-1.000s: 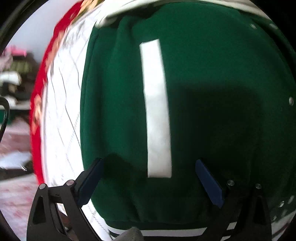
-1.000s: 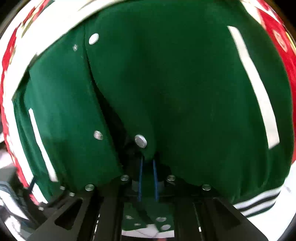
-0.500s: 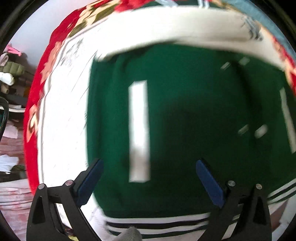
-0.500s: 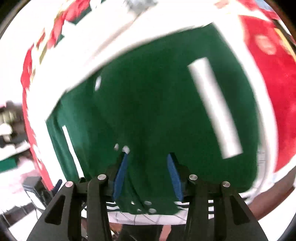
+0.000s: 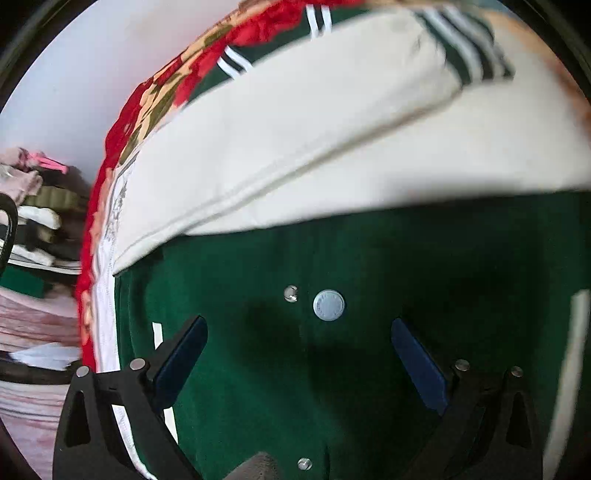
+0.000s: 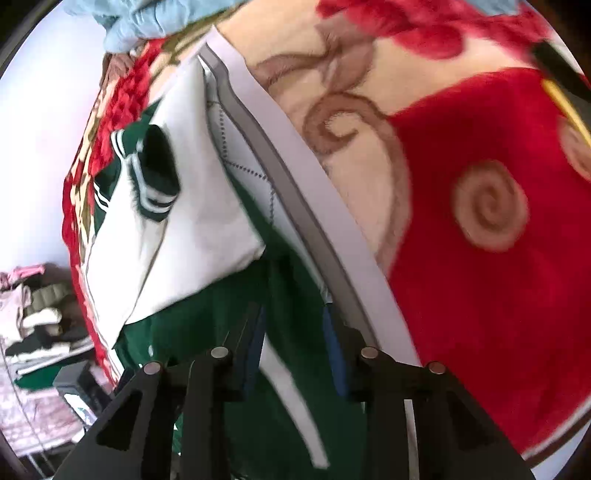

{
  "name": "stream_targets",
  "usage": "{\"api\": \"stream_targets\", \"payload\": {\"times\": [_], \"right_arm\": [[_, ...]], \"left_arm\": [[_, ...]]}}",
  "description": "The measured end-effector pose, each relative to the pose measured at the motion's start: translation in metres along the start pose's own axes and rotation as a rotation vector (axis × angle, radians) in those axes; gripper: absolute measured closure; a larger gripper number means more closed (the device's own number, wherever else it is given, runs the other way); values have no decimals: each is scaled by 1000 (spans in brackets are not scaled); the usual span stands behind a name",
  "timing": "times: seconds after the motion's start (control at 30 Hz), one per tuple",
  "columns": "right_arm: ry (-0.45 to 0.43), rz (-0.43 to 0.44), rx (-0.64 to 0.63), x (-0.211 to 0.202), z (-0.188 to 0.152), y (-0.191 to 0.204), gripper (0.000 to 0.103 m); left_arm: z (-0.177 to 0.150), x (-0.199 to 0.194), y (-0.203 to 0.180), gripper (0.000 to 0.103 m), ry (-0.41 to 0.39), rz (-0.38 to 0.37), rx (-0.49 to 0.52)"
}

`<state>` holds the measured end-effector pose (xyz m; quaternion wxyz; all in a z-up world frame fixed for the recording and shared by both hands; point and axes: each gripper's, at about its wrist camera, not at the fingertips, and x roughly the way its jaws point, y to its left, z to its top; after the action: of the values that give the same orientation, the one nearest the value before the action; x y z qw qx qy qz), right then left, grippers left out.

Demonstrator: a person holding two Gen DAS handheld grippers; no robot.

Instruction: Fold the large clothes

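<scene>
A green varsity jacket (image 5: 332, 369) with cream sleeves (image 5: 314, 147) and silver snap buttons (image 5: 328, 305) lies on a bed. Its striped cuffs (image 5: 465, 51) lie across the far side. My left gripper (image 5: 299, 354) is open and empty, just above the jacket's green front near the snaps. My right gripper (image 6: 293, 347) is open, with nothing between its jaws, over the jacket's right edge (image 6: 280, 406). A cream sleeve (image 6: 177, 236) with a striped cuff (image 6: 155, 184) is folded over the body.
A red floral blanket (image 6: 480, 277) covers the bed, with a white quilted sheet (image 6: 280, 155) under the jacket. A stack of folded clothes (image 5: 33, 221) sits to the left by a pale wall. Light blue fabric (image 6: 147, 18) lies at the bed's far end.
My right gripper has let go of the jacket's snap edge, opened and swung right to the jacket's edge. My left gripper stayed open and moved right, from the white pocket stripe to the snaps.
</scene>
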<state>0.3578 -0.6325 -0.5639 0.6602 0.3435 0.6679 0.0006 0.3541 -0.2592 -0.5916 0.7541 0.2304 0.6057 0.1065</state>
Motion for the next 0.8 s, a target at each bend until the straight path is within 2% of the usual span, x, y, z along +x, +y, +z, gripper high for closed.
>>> {"api": "stream_targets", "payload": {"times": [0.1,0.13,0.17,0.2,0.27,0.37,0.47,0.53,0.6,0.67,0.73,0.77,0.8], "right_arm": [[98,11,-29,46,14,5,69],[140,25,-50,58,15,5,78],[144,22,-72,62,16,6,98],[128,-13,-106,61,16,10,98],[79,-29,-106,52,15,10,99],[43,21,-26,38,13,-9,99],[99,48,11,51,18,-18,98],[150,46,-42,51,24,-9,95],[130,25,-121,41,23,4,92],[86,-26,-215,36,25,19,80],[103,-86,-269,49,29,25,82],[91,-110,-259,54,30,23,88],[92,-114,-213,56,32,18,89]], "left_arm": [[-3,1,-4,0,-7,48,-5],[-3,1,-6,0,-14,66,4],[-4,4,-4,0,-20,82,10],[-5,4,-6,0,-22,94,13],[-5,4,-1,0,-13,90,-1],[-3,0,1,0,4,74,-27],[-7,-6,2,0,15,76,-43],[-9,-10,1,0,28,70,-66],[-11,-12,3,0,38,63,-90],[-14,-14,4,0,47,63,-102],[-18,-18,11,0,52,55,-126],[-20,-21,17,0,57,52,-141],[-22,-25,27,0,60,44,-166]]}}
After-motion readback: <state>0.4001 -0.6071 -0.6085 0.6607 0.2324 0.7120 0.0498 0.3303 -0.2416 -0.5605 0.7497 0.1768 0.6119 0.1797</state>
